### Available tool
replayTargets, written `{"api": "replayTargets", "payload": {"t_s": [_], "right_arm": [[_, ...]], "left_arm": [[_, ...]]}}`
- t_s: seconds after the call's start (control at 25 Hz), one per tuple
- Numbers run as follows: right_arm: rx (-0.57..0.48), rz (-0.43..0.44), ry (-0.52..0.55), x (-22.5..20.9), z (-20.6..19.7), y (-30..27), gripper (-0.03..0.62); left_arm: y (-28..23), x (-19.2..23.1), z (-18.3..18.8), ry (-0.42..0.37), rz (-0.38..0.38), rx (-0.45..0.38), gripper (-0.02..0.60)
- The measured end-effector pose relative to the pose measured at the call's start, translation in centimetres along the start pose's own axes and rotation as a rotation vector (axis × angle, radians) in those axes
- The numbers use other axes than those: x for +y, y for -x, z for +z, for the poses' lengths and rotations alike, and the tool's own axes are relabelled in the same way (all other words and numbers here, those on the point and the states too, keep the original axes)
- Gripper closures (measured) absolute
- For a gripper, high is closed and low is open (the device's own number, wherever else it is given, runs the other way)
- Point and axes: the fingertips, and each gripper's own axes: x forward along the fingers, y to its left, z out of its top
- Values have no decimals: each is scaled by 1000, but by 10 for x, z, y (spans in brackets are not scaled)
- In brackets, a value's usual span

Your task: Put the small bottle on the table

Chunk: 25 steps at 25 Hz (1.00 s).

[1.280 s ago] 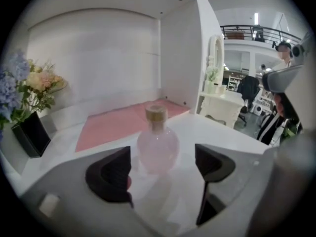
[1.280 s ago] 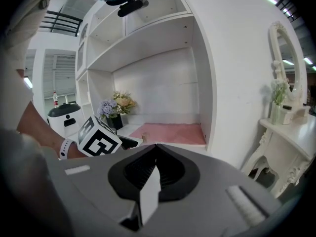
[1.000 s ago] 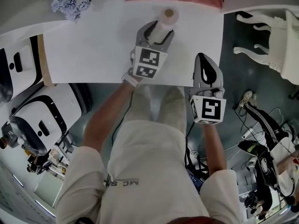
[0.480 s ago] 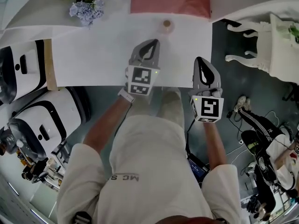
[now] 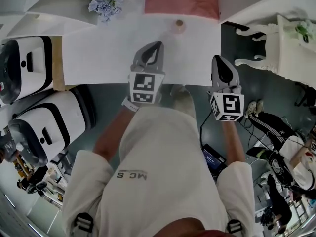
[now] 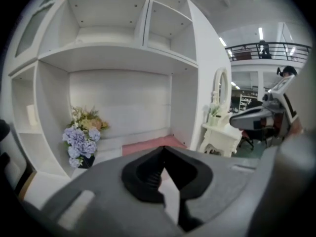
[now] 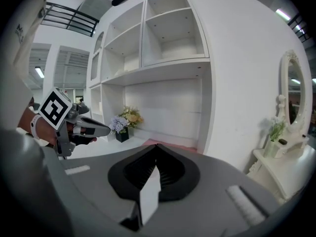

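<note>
Blue flowers [image 5: 104, 4], pink mat [image 5: 181, 0], wht shelves [image 6: 113, 43], mirror [image 7: 291, 95]

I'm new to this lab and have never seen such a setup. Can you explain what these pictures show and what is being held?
There is no robot here: a person holds a hand tool with tongs in each hand. The head view comes from a camera on the person's head. It looks down on the left gripper, the right gripper and a white table. The two gripper views come from a camera riding on each tool, looking along its tongs toward white shelves. The small bottle stands upright on the table, apart from both tools. Farther back are flowers and a pink mat. Both pairs of tongs are shut and hold nothing.
</note>
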Motion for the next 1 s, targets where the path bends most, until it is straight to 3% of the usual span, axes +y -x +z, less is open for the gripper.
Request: {"api": "replayTargets", "payload": {"t_s": [0.16,0.4,0.76,1.0], "right_arm": [[-37,-7,-41,15,18,24,606],[-59,5,-32,36,35,49,605],[-130,-8,-47,61,67,73,605],[-125,-4,-30,79,64,91,605]], "left_arm": [[47,17,17,57,33,-45,580],[100,24,42,69,45,-103,580],[144,13,51,66,7,-129,580],[157,-6,46,54,-24,-132,580]]}}
